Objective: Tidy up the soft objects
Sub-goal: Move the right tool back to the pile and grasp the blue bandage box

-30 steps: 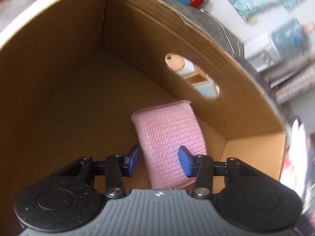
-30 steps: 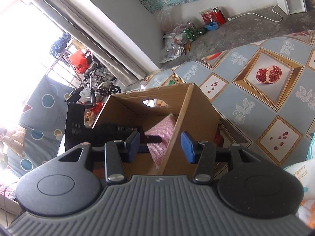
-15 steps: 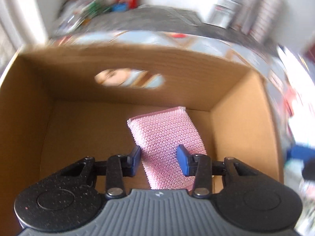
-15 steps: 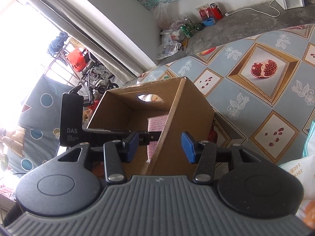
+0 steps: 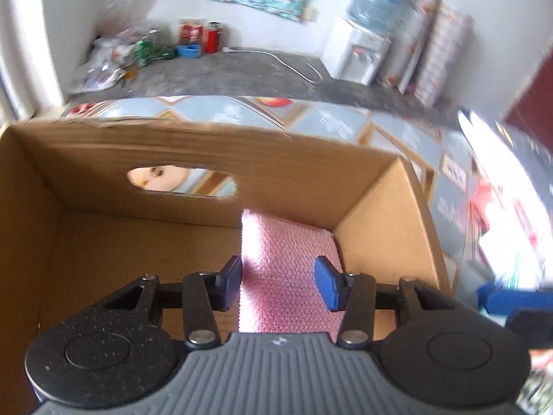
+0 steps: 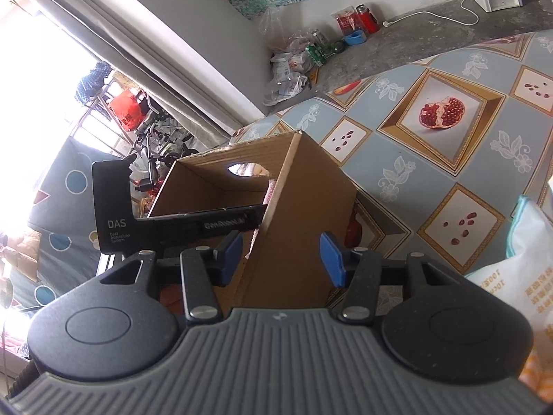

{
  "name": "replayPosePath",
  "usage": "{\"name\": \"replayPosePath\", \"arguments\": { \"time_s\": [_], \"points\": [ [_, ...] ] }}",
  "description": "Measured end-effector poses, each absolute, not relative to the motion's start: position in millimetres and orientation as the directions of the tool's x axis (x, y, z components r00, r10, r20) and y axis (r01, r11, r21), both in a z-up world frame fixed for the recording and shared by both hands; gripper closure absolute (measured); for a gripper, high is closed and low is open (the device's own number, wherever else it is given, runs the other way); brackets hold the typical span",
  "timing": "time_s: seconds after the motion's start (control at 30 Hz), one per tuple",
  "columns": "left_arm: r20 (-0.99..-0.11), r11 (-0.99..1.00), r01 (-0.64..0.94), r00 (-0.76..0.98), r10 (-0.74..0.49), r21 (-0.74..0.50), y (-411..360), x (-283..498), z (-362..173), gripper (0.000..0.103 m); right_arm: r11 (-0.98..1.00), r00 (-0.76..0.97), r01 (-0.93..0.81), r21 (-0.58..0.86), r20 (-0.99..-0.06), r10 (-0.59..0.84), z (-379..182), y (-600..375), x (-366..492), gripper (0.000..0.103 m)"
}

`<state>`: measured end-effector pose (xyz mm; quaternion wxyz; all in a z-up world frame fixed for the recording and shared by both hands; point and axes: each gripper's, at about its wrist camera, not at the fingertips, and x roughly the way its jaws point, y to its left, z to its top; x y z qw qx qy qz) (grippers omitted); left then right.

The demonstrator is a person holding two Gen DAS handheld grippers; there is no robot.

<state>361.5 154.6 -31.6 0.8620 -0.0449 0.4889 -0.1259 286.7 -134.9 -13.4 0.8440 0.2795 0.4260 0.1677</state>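
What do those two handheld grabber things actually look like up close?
Both look alike. The left gripper and the right gripper each have two blue pads on black linkage arms with silver screws, two round black discs and a ribbed grey body. From the right wrist view, the left one's black housing reads "DAS".

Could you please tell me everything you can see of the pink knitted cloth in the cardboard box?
The pink knitted cloth is a soft, folded rectangle with a fine waffle-like weave. It stands tilted in the right-hand corner of the cardboard box, its top edge leaning on the far wall below the handle hole. The left gripper has it between its jaws, which have just been opening, with a gap on the right. From the right wrist view only a pink sliver shows.
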Motion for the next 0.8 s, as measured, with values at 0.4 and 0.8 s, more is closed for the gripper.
{"name": "replayPosePath", "arguments": {
  "time_s": [0.4,0.8],
  "points": [
    [-0.709,0.975,0.135,0.671,-0.220,-0.175,162,305,49,0.033,0.819,0.720,-0.027,0.573,-0.557,0.414,39,-191,218,0.052],
    [-0.586,0.912,0.367,0.705,-0.400,-0.180,90,166,119,0.008,0.872,0.844,0.117,0.475,-0.510,0.165,81,-287,58,0.043]
  ]
}}
